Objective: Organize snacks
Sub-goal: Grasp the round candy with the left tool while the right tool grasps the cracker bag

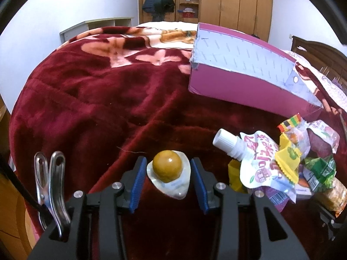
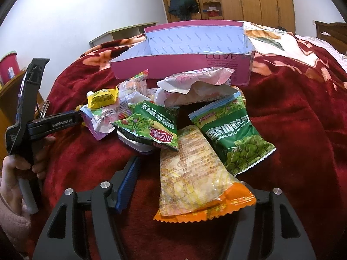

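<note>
A vacuum-packed brown egg (image 1: 168,171) lies on the red blanket between the open blue pads of my left gripper (image 1: 168,173), untouched by either pad. A pile of snacks (image 1: 288,162) lies to its right, topped by a white spouted pouch (image 1: 256,158). The pink open box (image 1: 243,82) stands beyond. In the right wrist view my right gripper (image 2: 186,186) is open around the orange-edged cracker packet (image 2: 195,173); its right finger is hidden under the packet. Green pea bags (image 2: 234,138) and the box (image 2: 184,65) lie beyond. The left gripper (image 2: 65,119) shows at the left.
The red flowered blanket (image 1: 97,97) covers the bed. A metal clip (image 1: 52,186) hangs on the left gripper's body. Wooden wardrobes (image 1: 238,4) and hanging jackets stand behind the bed. A red bin (image 2: 8,65) stands at the far left.
</note>
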Action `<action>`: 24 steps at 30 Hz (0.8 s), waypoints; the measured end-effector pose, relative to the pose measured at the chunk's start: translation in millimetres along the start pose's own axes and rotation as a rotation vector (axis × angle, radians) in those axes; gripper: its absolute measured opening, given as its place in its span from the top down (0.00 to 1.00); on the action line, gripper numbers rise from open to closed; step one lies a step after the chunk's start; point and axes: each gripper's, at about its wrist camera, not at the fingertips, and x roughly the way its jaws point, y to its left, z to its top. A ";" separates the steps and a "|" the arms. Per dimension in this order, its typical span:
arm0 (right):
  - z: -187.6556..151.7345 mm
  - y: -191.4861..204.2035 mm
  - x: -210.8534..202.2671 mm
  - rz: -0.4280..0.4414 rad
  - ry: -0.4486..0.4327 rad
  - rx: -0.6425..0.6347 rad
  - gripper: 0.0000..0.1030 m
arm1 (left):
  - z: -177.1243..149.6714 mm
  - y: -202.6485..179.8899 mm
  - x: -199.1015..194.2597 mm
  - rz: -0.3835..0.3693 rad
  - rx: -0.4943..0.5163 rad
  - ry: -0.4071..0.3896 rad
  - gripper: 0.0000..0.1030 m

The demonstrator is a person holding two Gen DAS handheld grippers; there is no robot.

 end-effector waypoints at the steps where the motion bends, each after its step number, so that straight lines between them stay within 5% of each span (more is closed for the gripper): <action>1: -0.2 0.3 0.8 0.000 0.001 0.000 0.35 | 0.4 -0.2 1.7 0.001 0.000 0.003 0.58; 14: 2.0 -2.7 3.6 0.014 -0.004 0.019 0.33 | -0.5 -1.2 -0.7 0.009 0.003 -0.023 0.62; 24: 1.2 -5.1 -5.1 0.004 -0.033 0.039 0.43 | -8.4 -3.3 -38.2 -0.062 -0.010 -0.081 0.63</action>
